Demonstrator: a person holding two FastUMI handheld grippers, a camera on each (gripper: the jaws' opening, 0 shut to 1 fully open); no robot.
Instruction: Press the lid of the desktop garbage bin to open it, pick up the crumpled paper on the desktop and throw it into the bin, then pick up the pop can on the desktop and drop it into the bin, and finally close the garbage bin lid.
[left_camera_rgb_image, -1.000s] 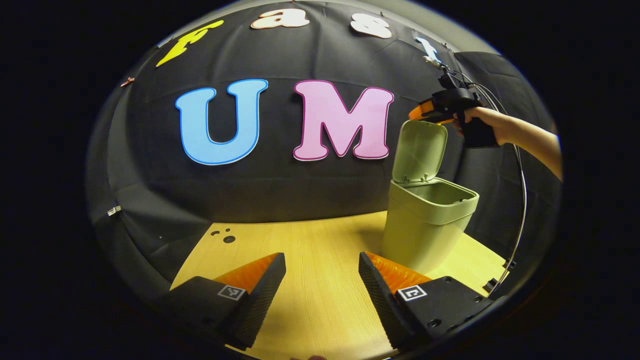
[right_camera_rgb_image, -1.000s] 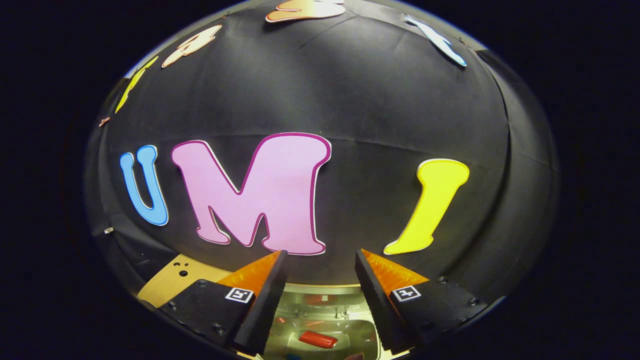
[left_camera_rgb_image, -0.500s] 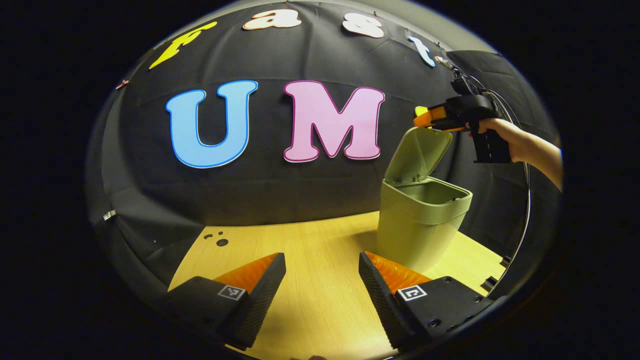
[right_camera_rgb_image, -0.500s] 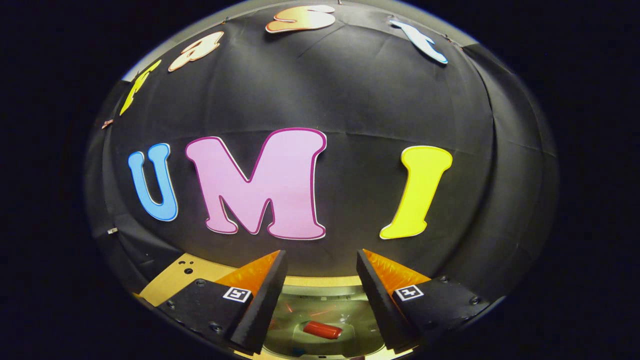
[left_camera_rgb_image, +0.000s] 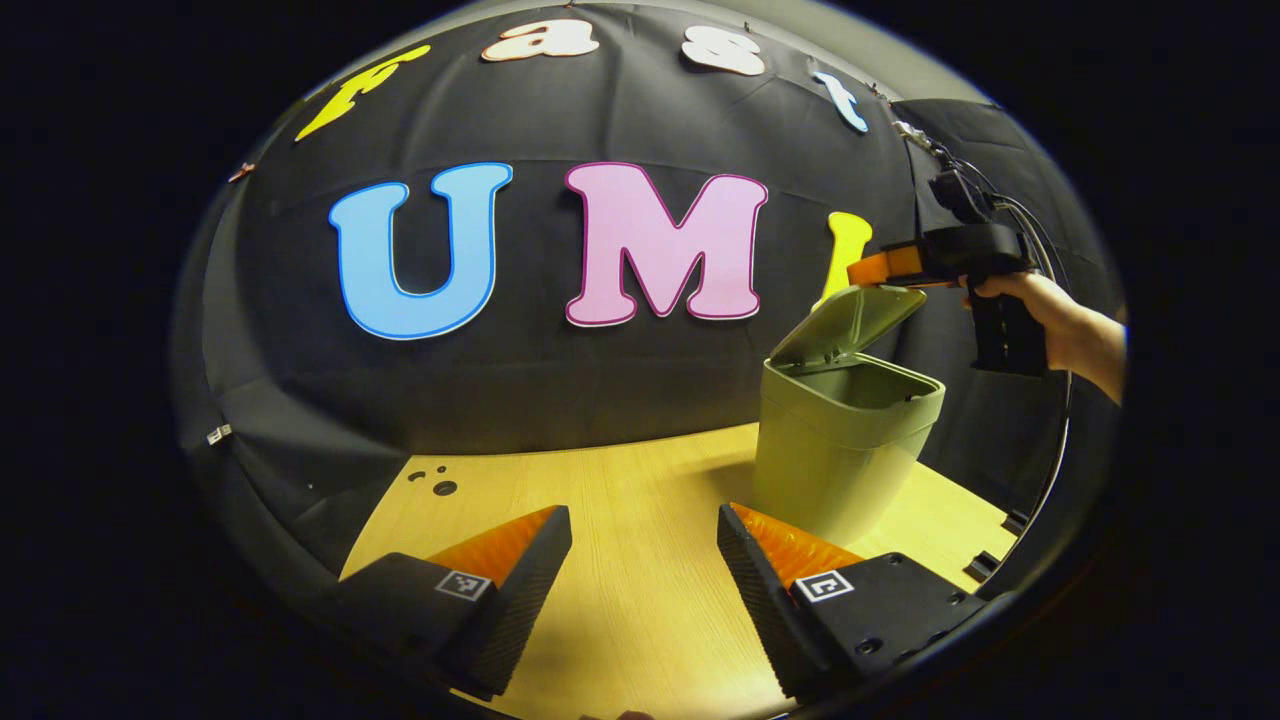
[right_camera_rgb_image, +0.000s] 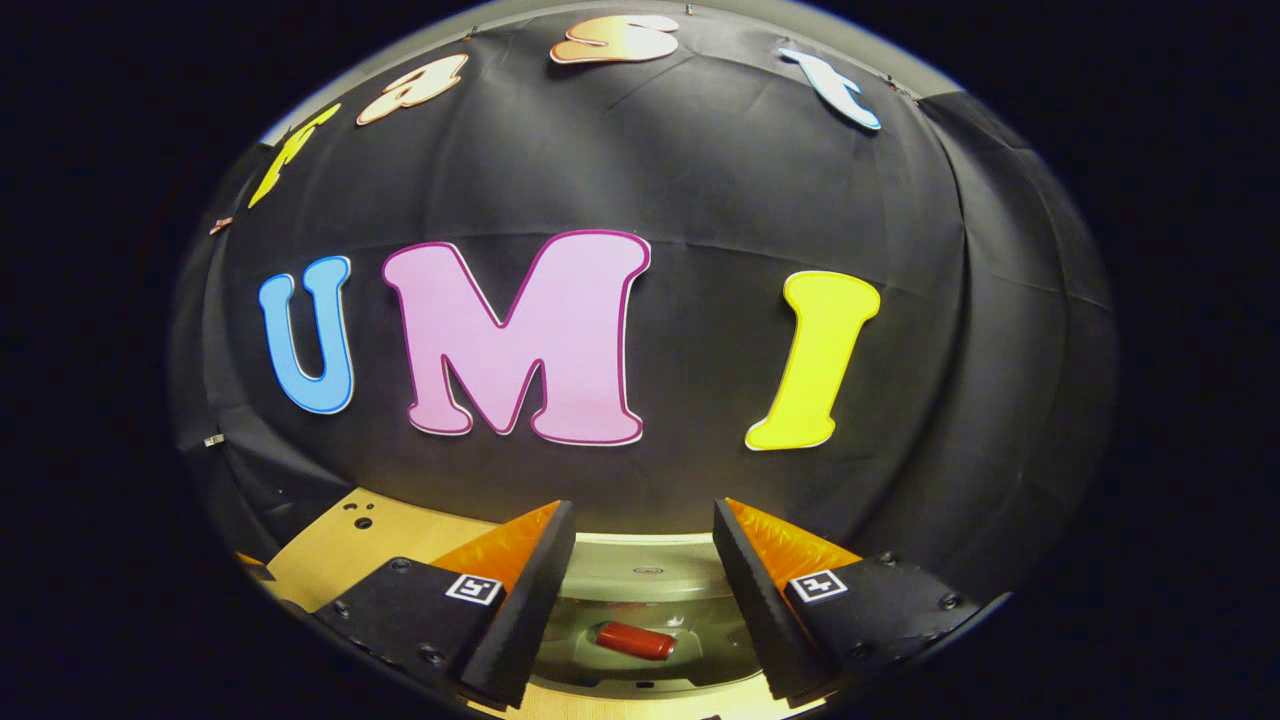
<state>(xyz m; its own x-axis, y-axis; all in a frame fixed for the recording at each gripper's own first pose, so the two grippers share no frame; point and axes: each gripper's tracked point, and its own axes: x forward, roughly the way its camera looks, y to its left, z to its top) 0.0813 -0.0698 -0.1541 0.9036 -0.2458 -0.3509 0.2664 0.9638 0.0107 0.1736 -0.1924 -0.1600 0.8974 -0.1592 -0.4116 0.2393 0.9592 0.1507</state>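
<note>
Hand-held gripper on the left is idling low over the counter with its fingers spread and nothing between them; it is best kept there, clear of the bin standing just beyond its right finger. Farther off, the right hand-held gripper is resting on the raised free edge of the lid, which is tilting about halfway down over the mouth. In the right gripper view its own fingers are standing apart, empty, with the lid below them and a red can lying inside the bin. The closing seems under way. To do it well, the push should go straight down on the lid's front edge, following the hinge arc, gently enough that the light bin is not sliding or tipping, until the lid latches.
</note>
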